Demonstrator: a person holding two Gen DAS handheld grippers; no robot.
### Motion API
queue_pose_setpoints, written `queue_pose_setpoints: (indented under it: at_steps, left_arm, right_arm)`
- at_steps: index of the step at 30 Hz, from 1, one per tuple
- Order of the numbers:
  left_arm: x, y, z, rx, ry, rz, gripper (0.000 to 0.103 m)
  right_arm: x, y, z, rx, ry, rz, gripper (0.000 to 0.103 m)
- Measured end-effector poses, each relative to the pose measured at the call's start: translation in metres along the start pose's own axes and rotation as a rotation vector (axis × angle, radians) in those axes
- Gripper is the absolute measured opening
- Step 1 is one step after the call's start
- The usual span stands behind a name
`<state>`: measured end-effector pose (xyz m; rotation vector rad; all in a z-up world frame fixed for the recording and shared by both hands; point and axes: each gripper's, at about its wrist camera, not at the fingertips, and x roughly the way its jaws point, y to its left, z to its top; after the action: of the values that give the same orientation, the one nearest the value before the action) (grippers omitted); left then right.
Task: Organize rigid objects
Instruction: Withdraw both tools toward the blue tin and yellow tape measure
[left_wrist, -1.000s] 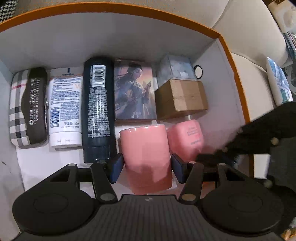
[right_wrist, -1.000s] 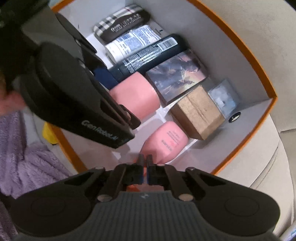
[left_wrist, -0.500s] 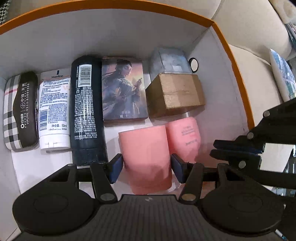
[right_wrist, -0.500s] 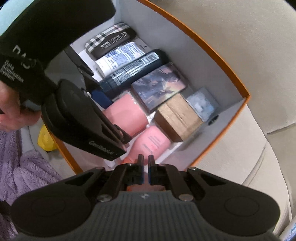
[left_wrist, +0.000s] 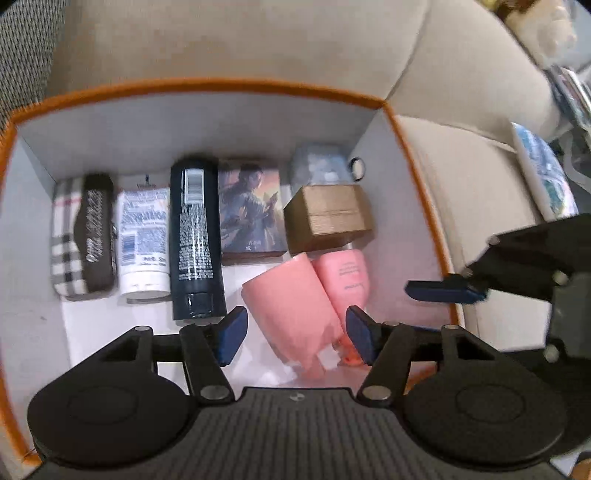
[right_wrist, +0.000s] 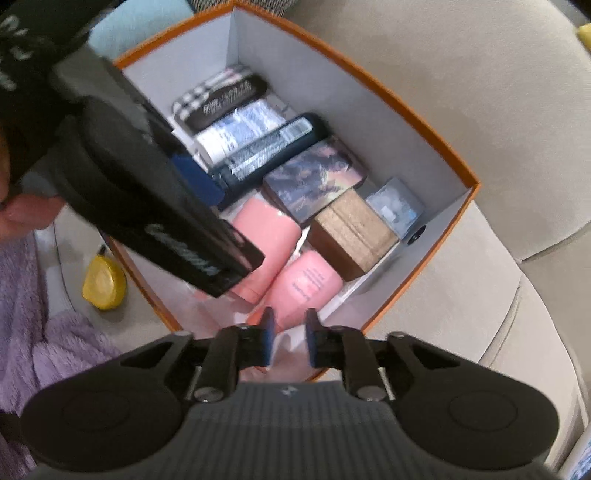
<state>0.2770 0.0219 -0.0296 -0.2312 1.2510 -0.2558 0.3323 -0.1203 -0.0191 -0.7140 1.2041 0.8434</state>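
Note:
An orange-rimmed white box (left_wrist: 207, 85) (right_wrist: 424, 133) on a beige sofa holds a plaid case (left_wrist: 81, 236), a white tube (left_wrist: 142, 240), a black bottle (left_wrist: 195, 236), a picture card box (left_wrist: 251, 210), a brown box (left_wrist: 328, 214), a clear box (left_wrist: 317, 166), a pink cup (left_wrist: 291, 302) (right_wrist: 266, 243) lying tilted, and a pink bottle (left_wrist: 345, 277) (right_wrist: 306, 284). My left gripper (left_wrist: 295, 332) is open and empty above the cup. My right gripper (right_wrist: 290, 343) is open and empty above the box's near edge.
A yellow object (right_wrist: 103, 284) and a purple fluffy cloth (right_wrist: 44, 332) lie on the sofa left of the box. Sofa back cushions (left_wrist: 221, 40) rise behind the box. A printed white item (left_wrist: 543, 177) sits at the far right.
Both grippers have drawn back and up from the box. The left jaws have widened and the pink cup now lies tilted. The right gripper has opened from shut.

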Motion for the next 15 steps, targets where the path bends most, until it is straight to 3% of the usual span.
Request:
queue_pose_setpoints:
  at_steps: [5,15]
  left_arm:
    - [-0.036,-0.012,-0.026,0.063,-0.087,0.055,0.071]
    - [-0.094,-0.012,-0.083,0.085,-0.222,0.067,0.071]
  right_arm:
    - [-0.018,0.014,-0.009,0.083,-0.078,-0.021,0.031]
    - [-0.061,0.058,-0.047,0.294,-0.336,-0.033,0.036]
